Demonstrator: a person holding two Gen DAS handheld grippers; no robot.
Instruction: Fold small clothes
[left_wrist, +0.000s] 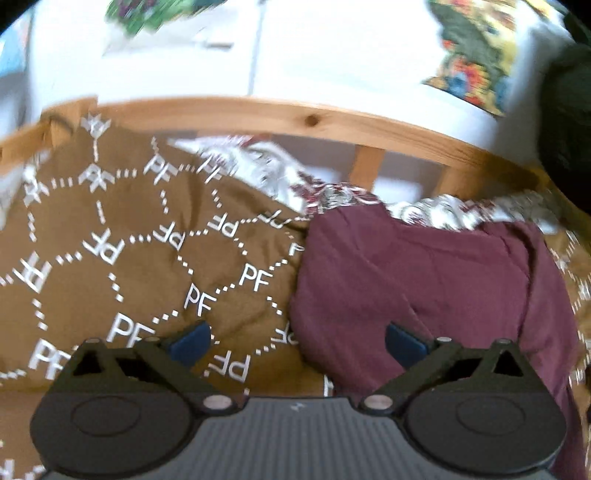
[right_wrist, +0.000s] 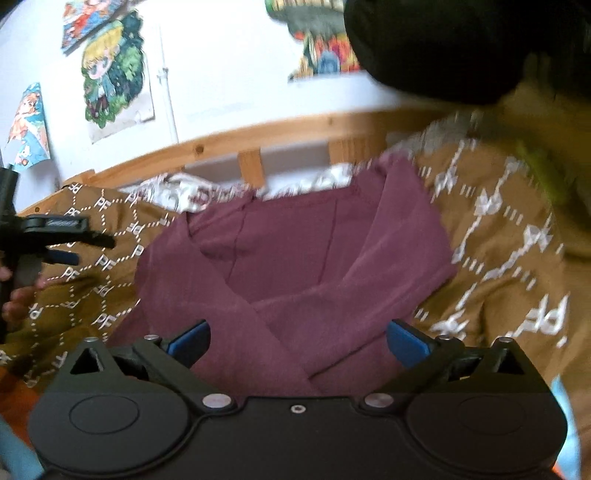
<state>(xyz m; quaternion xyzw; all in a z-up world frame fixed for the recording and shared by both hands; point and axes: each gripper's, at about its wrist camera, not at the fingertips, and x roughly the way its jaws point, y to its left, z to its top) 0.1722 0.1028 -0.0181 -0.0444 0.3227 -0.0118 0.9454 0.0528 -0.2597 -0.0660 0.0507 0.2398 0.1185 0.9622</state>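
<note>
A maroon garment (right_wrist: 295, 266) lies folded on a brown bedcover (left_wrist: 110, 236) printed with white letters. In the left wrist view the maroon garment (left_wrist: 424, 280) fills the right half. My left gripper (left_wrist: 297, 341) is open above the garment's left edge, its blue pads wide apart with nothing between them. My right gripper (right_wrist: 297, 341) is open too, just above the near part of the garment, and nothing is pinched. The left gripper (right_wrist: 74, 240) also shows at the far left of the right wrist view, held by a hand (right_wrist: 18, 299).
A wooden bed rail (left_wrist: 314, 122) runs behind the cover, with a white wall and colourful posters (right_wrist: 110, 70) beyond. A crumpled white-and-red patterned cloth (left_wrist: 314, 184) lies by the rail. A black object (right_wrist: 461, 44) blocks the upper right.
</note>
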